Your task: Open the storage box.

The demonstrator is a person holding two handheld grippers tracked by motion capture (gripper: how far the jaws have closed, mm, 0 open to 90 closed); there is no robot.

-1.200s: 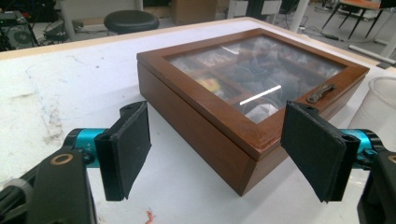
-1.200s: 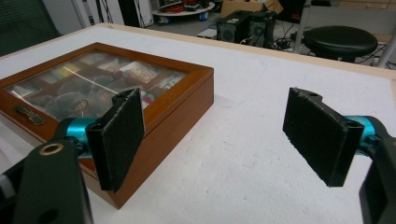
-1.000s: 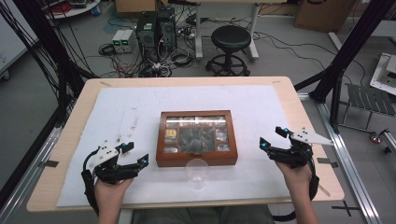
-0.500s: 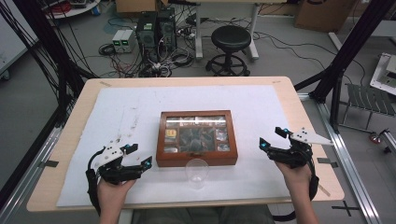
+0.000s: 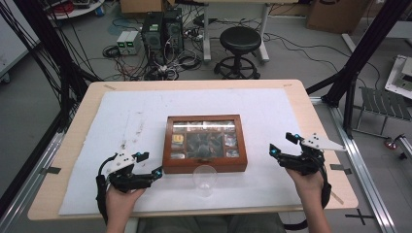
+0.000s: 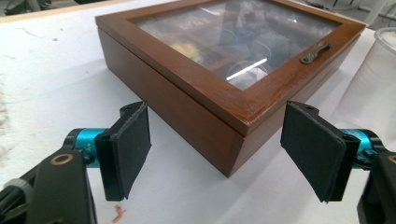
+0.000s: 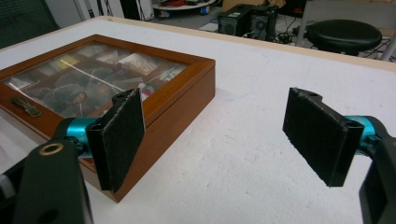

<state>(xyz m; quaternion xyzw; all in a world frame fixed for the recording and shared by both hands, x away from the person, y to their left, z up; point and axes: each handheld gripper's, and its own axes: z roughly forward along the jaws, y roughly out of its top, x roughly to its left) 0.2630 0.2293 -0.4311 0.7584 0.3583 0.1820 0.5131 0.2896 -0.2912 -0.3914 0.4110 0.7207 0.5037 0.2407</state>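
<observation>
The wooden box [image 5: 204,144] sits in the middle of the counter [image 5: 291,104] between both wide-open, empty grippers, and the left gripper [image 5: 148,165] is nearer than the right gripper [image 5: 282,144].

We look past a pale wooden table [image 5: 311,104] to a grey floor [image 5: 291,53] where a round black stool [image 5: 240,40] stands. Left of it, black computer towers [image 5: 162,30] sit among tangled cables [image 5: 170,63], and black frame posts [image 5: 362,48] rise at both sides.
</observation>
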